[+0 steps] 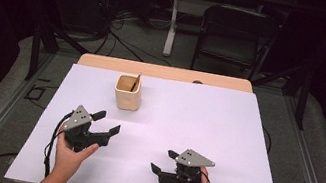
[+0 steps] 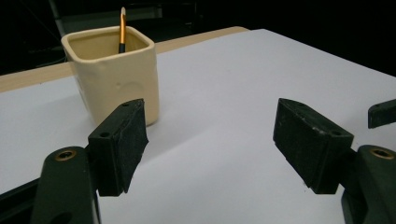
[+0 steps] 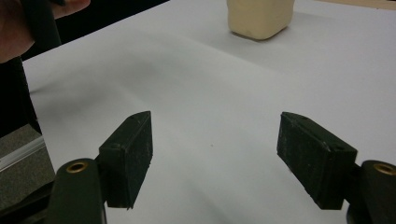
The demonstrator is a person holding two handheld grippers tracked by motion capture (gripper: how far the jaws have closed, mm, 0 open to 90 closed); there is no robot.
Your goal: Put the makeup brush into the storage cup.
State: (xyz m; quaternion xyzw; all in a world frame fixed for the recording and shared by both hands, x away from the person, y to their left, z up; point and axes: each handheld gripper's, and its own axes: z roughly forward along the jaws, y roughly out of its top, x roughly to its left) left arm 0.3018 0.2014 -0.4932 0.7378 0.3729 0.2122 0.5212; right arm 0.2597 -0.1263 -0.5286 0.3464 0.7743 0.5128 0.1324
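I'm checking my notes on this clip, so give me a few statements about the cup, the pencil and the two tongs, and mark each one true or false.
1. The cream cup stands upright on the white sheet. True.
2. A pencil stands inside the cup. True.
3. The left tongs grip the cup. False: they are open, short of it, holding nothing.
4. The right tongs are shut on the pencil. False: they are open and empty.
5. The cup lies tipped over. False: it is upright.
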